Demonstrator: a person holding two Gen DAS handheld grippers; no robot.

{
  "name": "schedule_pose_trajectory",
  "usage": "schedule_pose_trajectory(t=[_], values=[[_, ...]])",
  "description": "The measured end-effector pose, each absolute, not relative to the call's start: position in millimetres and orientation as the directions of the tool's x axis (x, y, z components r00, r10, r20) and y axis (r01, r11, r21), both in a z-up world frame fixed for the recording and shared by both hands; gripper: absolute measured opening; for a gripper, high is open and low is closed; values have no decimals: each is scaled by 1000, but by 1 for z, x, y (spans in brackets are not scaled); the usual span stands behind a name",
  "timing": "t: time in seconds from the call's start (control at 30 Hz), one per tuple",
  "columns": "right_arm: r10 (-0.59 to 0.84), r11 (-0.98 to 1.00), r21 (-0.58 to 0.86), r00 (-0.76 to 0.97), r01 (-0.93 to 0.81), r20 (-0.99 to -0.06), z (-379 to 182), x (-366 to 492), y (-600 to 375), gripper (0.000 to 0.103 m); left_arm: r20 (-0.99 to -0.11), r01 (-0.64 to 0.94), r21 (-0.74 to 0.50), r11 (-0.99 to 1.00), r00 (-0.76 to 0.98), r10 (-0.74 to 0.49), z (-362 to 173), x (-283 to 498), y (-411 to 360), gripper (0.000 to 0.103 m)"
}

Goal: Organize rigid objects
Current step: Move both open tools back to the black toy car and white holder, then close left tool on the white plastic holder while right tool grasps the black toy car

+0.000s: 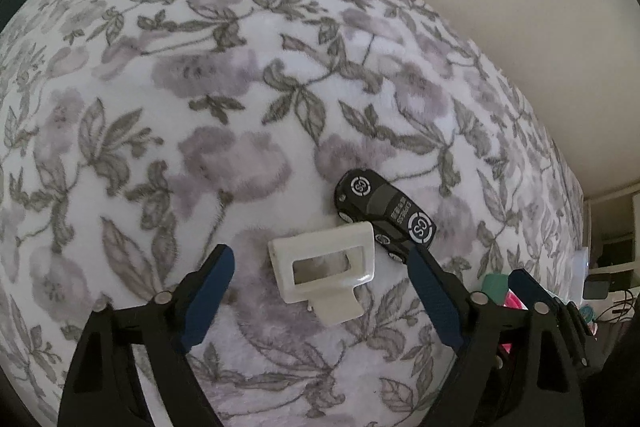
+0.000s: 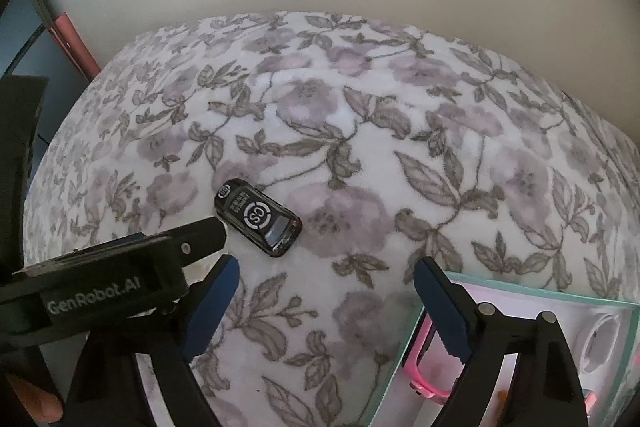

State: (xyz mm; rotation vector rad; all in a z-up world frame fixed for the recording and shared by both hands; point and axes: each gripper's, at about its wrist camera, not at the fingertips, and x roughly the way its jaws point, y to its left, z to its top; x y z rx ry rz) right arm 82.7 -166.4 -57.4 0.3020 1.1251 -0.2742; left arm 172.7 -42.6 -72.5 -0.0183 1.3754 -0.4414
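Observation:
A white rectangular hair claw clip (image 1: 326,273) lies on the floral blanket (image 1: 224,115), between the open fingers of my left gripper (image 1: 320,269), which does not touch it. A small black toy car (image 1: 386,213) with round "CS" marks lies just beyond the clip, touching its far right corner. In the right wrist view the same car (image 2: 258,217) lies left of centre, ahead of my open, empty right gripper (image 2: 326,277). The left gripper's body (image 2: 120,275) reaches in from the left, its tip beside the car.
A mint-edged box (image 2: 532,339) with white compartments stands at the lower right and holds a pink object (image 2: 422,367) and a round white thing. A plain wall lies behind the bed. The right gripper shows in the left wrist view (image 1: 536,291), with clutter beyond.

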Motion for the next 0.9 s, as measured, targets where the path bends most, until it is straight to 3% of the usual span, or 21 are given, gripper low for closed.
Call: schedule_pose_trajectory(t=[0.2, 0.9], values=[[-71, 935, 77, 397, 346, -915, -58, 85, -163, 89, -938, 305, -288, 908, 100, -332, -79, 173, -45, 57], [-76, 973, 8, 351, 232, -933, -88, 141, -136, 80, -920, 169, -285, 944, 228, -319, -56, 199, 14, 57]])
